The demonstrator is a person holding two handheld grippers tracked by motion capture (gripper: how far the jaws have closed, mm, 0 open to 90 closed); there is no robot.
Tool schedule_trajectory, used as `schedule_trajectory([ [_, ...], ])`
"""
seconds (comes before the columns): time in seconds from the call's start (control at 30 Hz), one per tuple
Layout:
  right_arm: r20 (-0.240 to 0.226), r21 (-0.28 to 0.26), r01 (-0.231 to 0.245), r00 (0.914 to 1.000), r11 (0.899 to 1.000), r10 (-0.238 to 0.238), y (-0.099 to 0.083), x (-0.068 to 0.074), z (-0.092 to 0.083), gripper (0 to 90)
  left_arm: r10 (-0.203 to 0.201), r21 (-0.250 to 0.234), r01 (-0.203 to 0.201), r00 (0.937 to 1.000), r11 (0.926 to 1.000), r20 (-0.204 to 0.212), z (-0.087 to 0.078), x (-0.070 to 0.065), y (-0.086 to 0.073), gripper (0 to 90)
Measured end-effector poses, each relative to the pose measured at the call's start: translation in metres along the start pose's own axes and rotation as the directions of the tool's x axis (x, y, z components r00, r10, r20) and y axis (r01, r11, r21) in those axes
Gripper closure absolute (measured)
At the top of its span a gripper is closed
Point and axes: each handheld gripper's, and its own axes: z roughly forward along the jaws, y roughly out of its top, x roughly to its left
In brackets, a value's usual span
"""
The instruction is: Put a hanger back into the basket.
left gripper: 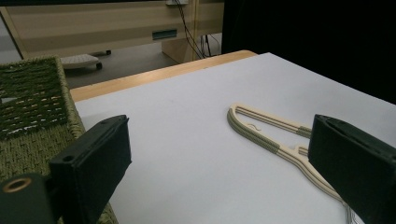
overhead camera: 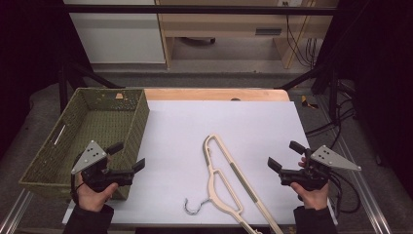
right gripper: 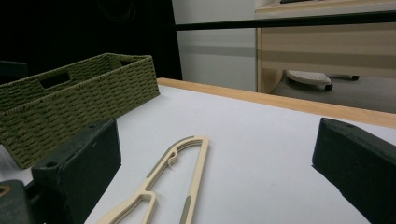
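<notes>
Both grippers, left [overhead camera: 127, 157] and right [overhead camera: 284, 155], hover with jaws apart and empty; the hanger [overhead camera: 229, 180] lies untouched mid-table, beside the seemingly empty basket [overhead camera: 92, 127]; nothing looks started yet.

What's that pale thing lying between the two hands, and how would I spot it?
Start at the white table top. Right of the green woven basket, near the front edge, lies a cream clothes hanger. It is flat, with a metal hook.
</notes>
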Motion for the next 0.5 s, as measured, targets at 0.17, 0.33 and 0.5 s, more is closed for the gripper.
schedule_trajectory([
  [0.17, 0.003, -0.007, -0.004, 1.0000, 1.000, 0.004, 0.001, 0.001, -0.002, 1.7, -0.001, -0.001, 0.001, 1.0000, 1.0000, 0.010, 0.003, -0.006, 0.000, 6.5],
  [0.33, 0.006, 0.003, 0.007, 1.0000, 1.000, -0.007, 0.001, 0.001, -0.001, 1.7, 0.021, 0.016, -0.021, 0.9995, 0.9996, 0.024, 0.009, -0.014, 0.000, 6.5],
  [0.5, 0.011, 0.003, 0.001, 0.9999, 1.000, -0.001, 0.001, 0.001, -0.001, 1.7, 0.026, 0.033, -0.028, 0.9986, 0.9991, 0.046, 0.015, -0.023, -0.001, 6.7],
])
